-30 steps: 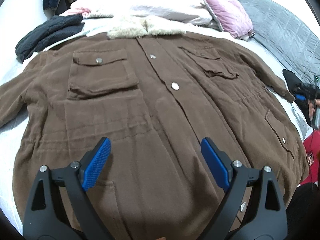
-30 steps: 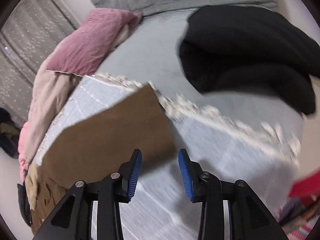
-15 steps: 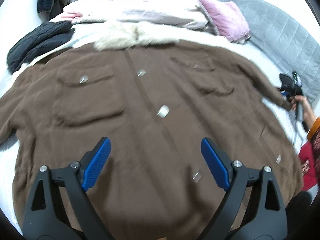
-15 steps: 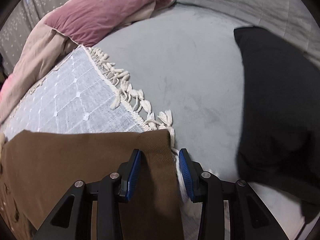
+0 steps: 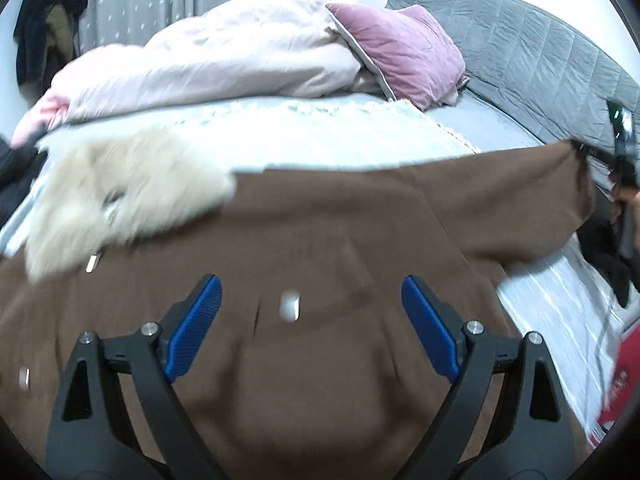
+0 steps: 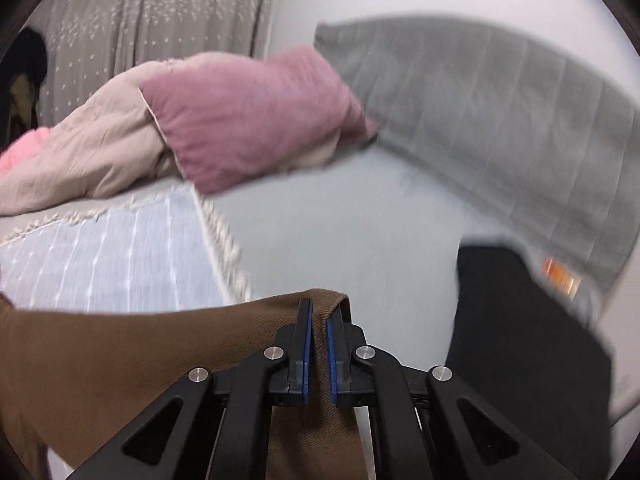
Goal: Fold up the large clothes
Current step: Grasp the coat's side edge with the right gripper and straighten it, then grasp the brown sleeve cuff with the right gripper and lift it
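Observation:
A large brown coat (image 5: 320,232) with a cream fleece collar (image 5: 120,196) lies spread over the bed. My left gripper (image 5: 312,320) hovers open above the coat's chest, near a metal snap (image 5: 289,305), with nothing between its blue pads. In the right wrist view my right gripper (image 6: 319,344) is shut on the cuff of the coat's brown sleeve (image 6: 160,344). That sleeve (image 5: 520,192) shows lifted off the bed at the right of the left wrist view, held at its end by the right gripper (image 5: 588,152).
A pale duvet (image 5: 224,64), a purple pillow (image 5: 400,52) and a grey quilted headboard (image 5: 540,64) lie beyond the coat. A white fringed throw (image 6: 108,260) covers the bed. A black garment (image 6: 520,340) lies to the right. Dark clothes (image 5: 44,32) hang far left.
My right gripper closed on the sleeve cuff and lifted it off the bed. My left gripper moved forward over the coat toward the collar, staying open.

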Demonstrator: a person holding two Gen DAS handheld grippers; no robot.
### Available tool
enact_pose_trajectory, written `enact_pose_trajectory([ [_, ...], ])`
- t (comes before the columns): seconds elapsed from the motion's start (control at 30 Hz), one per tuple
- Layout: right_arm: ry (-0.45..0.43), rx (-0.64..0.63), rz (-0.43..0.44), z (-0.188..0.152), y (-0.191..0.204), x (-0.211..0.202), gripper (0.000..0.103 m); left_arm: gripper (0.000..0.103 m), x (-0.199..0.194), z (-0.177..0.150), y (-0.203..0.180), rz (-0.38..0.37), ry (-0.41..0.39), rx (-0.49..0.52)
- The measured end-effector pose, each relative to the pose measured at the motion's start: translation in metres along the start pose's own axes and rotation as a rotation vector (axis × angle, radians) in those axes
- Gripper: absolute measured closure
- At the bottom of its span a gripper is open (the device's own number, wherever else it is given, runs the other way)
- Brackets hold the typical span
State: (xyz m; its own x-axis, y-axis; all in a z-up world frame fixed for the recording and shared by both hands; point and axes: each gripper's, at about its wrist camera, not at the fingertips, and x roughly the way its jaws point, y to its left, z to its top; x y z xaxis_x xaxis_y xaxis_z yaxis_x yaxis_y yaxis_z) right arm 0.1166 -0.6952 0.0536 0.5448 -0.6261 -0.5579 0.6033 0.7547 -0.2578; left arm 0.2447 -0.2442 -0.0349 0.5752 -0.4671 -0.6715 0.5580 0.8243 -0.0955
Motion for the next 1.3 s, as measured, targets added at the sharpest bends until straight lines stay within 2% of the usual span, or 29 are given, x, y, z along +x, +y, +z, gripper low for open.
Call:
enact_pose_trajectory([
  [0.1,-0.039,-0.079,-0.075,0.029,0.026,0.017,0.098,0.011,0.035,0.020,-0.001,-0.008,-0.034,0.019],
  [0.17,-0.029,-0.129,-0.132,0.036,0.039,0.037,0.098,0.012,0.064,0.028,-0.001,-0.004,-0.009,0.033],
  [0.2,-0.011,-0.169,-0.171,0.034,0.048,0.052,0.098,0.012,0.083,0.030,0.000,0.001,0.032,0.037],
  [0.3,0.096,-0.307,-0.287,0.011,0.067,0.104,0.098,0.008,0.135,0.027,0.006,0.007,0.227,-0.015],
  [0.37,0.154,-0.343,-0.424,-0.010,0.063,0.127,0.098,0.004,0.137,0.030,-0.002,0.065,0.236,0.028],
  [0.4,0.190,-0.299,-0.442,-0.020,0.047,0.135,0.097,0.003,0.137,0.031,-0.006,0.087,0.241,0.052],
  [0.47,0.260,-0.137,-0.366,-0.023,0.016,0.136,0.094,0.004,0.132,0.032,-0.005,0.079,0.242,0.049],
  [0.5,0.281,-0.005,-0.271,-0.025,-0.008,0.128,0.094,0.005,0.127,0.032,-0.003,0.067,0.233,0.028],
  [0.57,0.290,0.116,-0.133,-0.028,-0.032,0.112,0.088,0.005,0.113,0.029,0.000,0.020,0.193,-0.013],
  [0.63,0.316,0.176,-0.014,-0.035,-0.046,0.092,0.074,0.005,0.098,0.027,-0.008,-0.055,0.142,-0.031],
  [0.67,0.326,0.215,0.026,-0.040,-0.053,0.082,0.069,0.005,0.099,0.031,-0.016,-0.078,0.132,-0.025],
  [0.7,0.340,0.259,0.061,-0.046,-0.058,0.075,0.059,0.005,0.095,0.030,-0.026,-0.108,0.122,-0.008],
  [0.73,0.369,0.318,0.104,-0.053,-0.063,0.070,0.052,0.005,0.097,0.033,-0.034,-0.127,0.118,0.007],
  [0.8,0.442,0.429,0.167,-0.071,-0.068,0.068,0.051,0.005,0.092,0.031,-0.061,-0.176,0.115,0.063],
  [0.9,0.539,0.492,0.199,-0.092,-0.059,0.076,0.051,0.010,0.092,0.032,-0.091,-0.227,0.113,0.130],
  [1.0,0.529,0.499,0.184,-0.104,-0.042,0.085,0.053,0.012,0.093,0.034,-0.115,-0.264,0.114,0.155],
  [1.07,0.470,0.490,0.175,-0.100,-0.039,0.091,0.092,0.017,0.091,0.038,-0.124,-0.305,0.112,0.150],
  [1.13,0.394,0.478,0.175,-0.092,-0.040,0.084,0.095,0.019,0.088,0.039,-0.134,-0.353,0.097,0.146],
  [1.17,0.332,0.422,0.141,-0.085,-0.037,0.076,0.095,0.019,0.089,0.037,-0.139,-0.374,0.098,0.145],
  [1.2,0.305,0.378,0.110,-0.084,-0.036,0.074,0.095,0.020,0.094,0.032,-0.144,-0.404,0.128,0.143],
  [1.23,0.315,0.321,0.070,-0.085,-0.029,0.078,0.095,0.023,0.105,0.025,-0.150,-0.427,0.190,0.140],
  [1.27,0.371,0.304,0.042,-0.093,-0.023,0.089,0.095,0.023,0.118,0.013,-0.158,-0.424,0.251,0.151],
  [1.3,0.399,0.299,0.026,-0.099,-0.021,0.096,0.095,0.023,0.122,0.004,-0.165,-0.392,0.239,0.188],
])
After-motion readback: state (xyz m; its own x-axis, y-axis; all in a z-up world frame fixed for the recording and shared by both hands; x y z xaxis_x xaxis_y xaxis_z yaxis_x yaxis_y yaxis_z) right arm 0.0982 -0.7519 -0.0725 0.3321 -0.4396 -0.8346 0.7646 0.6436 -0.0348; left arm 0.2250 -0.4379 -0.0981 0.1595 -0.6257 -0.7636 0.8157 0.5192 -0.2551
